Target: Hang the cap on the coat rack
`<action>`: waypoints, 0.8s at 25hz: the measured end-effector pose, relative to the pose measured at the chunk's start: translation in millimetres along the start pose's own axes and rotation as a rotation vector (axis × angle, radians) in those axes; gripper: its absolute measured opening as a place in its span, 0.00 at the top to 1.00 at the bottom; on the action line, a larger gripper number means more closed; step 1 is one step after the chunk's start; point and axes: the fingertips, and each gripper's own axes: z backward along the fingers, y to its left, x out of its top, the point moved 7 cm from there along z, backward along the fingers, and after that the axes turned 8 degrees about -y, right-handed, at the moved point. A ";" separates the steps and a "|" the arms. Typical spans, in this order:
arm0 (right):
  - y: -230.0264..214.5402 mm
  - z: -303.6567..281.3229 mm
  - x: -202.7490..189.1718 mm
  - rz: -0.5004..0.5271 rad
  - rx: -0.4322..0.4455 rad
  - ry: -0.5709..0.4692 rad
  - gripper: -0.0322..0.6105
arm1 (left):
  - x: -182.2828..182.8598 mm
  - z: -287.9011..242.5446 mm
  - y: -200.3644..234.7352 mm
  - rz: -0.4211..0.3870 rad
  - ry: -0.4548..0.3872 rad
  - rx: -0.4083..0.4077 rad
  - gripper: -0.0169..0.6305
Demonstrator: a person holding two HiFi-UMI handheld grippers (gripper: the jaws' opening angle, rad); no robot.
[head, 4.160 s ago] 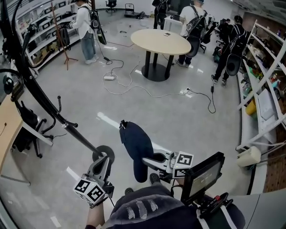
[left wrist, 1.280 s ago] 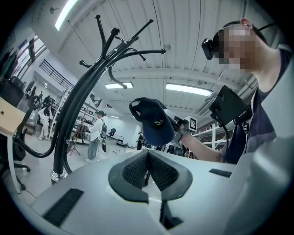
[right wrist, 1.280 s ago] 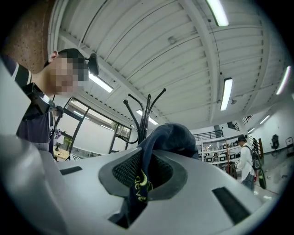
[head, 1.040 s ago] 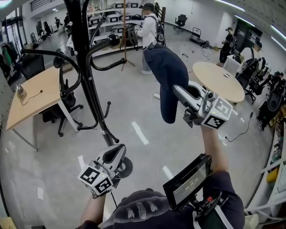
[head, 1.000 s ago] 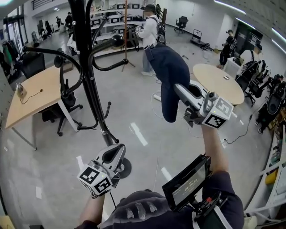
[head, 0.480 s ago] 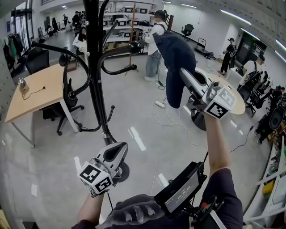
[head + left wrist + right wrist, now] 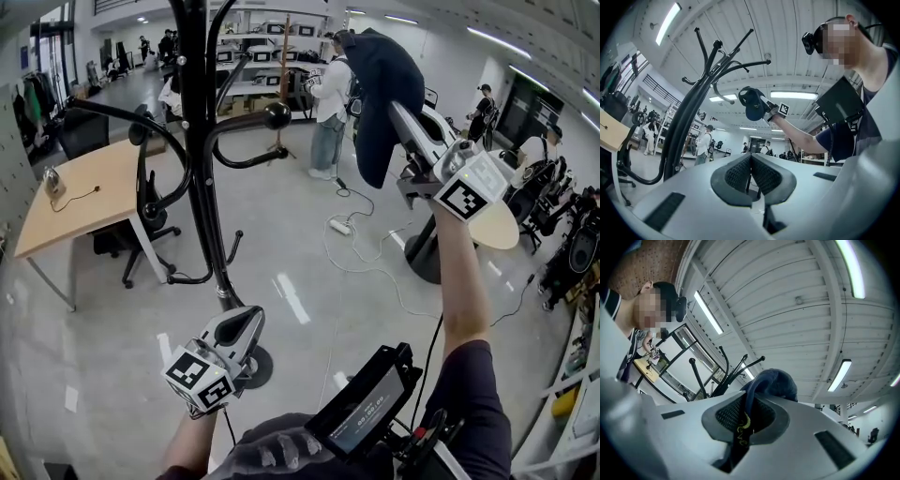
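A dark navy cap (image 7: 380, 89) hangs raised at the upper right of the head view, with my right gripper (image 7: 400, 114) shut on its edge. In the right gripper view the cap (image 7: 771, 382) bulges just beyond the right gripper (image 7: 746, 417), and the cap's band is clamped between the jaws. The black coat rack (image 7: 200, 141) stands left of the cap, and its ball-tipped hook (image 7: 277, 115) is apart from it. My left gripper (image 7: 244, 323) is low by the rack's pole, shut and holding nothing. From the left gripper (image 7: 750, 174) view, the cap (image 7: 753, 106) shows beside the rack's upper arms (image 7: 726, 72).
A wooden desk (image 7: 66, 202) and a black office chair (image 7: 150, 211) stand left of the rack. A round table (image 7: 495, 227) is behind my right arm. People stand at the back (image 7: 328, 94). Cables (image 7: 356, 253) trail on the floor. A screen device (image 7: 361, 412) hangs at my chest.
My right gripper has lifted the cap higher, level with the rack's upper hooks. The view has tilted up. The left gripper has stayed low by the pole.
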 end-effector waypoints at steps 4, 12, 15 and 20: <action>-4.3 -12.2 13.1 0.020 0.007 -0.036 0.92 | 1.6 4.2 3.7 -0.003 -0.006 0.018 0.96; -6.1 -25.9 29.9 0.033 0.023 -0.096 0.93 | 5.4 10.0 10.1 -0.018 -0.016 0.037 0.96; -6.5 -33.8 36.2 0.041 0.030 -0.116 0.92 | 7.3 9.3 11.5 -0.021 -0.017 0.035 0.96; -4.9 -44.2 47.7 0.062 0.040 -0.129 0.93 | 13.3 8.0 8.9 -0.031 -0.026 0.019 0.96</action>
